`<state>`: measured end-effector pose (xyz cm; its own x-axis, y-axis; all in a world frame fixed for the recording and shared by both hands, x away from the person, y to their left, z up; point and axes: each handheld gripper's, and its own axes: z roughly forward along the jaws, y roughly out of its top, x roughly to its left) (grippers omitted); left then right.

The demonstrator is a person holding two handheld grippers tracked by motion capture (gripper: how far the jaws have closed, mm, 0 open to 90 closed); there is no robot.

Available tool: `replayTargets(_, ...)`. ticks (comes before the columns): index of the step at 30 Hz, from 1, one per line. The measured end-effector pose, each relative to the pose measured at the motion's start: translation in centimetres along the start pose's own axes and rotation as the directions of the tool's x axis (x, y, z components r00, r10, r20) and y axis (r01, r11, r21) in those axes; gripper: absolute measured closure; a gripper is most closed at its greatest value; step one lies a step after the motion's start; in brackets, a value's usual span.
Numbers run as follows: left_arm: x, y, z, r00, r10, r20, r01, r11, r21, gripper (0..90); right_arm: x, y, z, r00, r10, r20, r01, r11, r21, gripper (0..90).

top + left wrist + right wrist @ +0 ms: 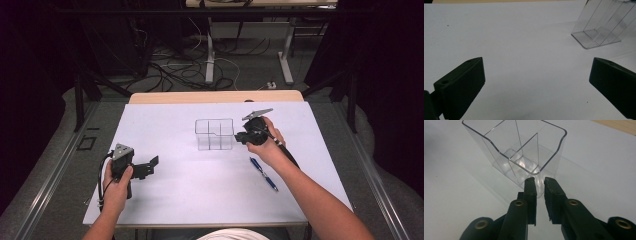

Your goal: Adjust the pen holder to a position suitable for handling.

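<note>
right gripper [539, 182] tilts down at the clear divided organizer [519, 150], jaws slightly parted, grasping nothing; left gripper [536, 82] lies level, released.

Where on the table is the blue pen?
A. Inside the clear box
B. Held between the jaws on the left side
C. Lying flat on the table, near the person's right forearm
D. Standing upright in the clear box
C: in the high view the blue pen lies flat on the white table, apart from the clear box, beside the forearm of the right hand.
</note>
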<state>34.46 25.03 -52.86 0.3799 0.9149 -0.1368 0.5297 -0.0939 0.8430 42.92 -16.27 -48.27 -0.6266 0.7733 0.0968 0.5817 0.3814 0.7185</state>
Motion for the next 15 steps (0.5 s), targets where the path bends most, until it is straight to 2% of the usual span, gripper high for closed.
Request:
replayTargets(4, 0.0, 0.0, 0.1, 1.0, 0.003, 0.003, -0.003, 1.0, 0.005, 0.1, 0.0, -0.6, -0.8, 0.9992, -0.04, 0.0, 0.04, 0.999, -0.004, 71.1)
replayTargets(8, -0.2, 0.1, 0.2, 1.0, 0.004, 0.007, -0.004, 1.0, 0.002, 0.1, -0.2, -1.0, -1.3, 0.9987, -0.05, -0.008, 0.05, 0.999, 0.0, 67.2)
replayTargets(15, -0.4, 0.3, 0.4, 0.9997, 0.014, 0.02, -0.014, 0.9999, 0.006, 0.1, -0.6, -2.0, -2.6, 0.9975, -0.07, -0.009, 0.07, 0.997, -0.043, 54.2)
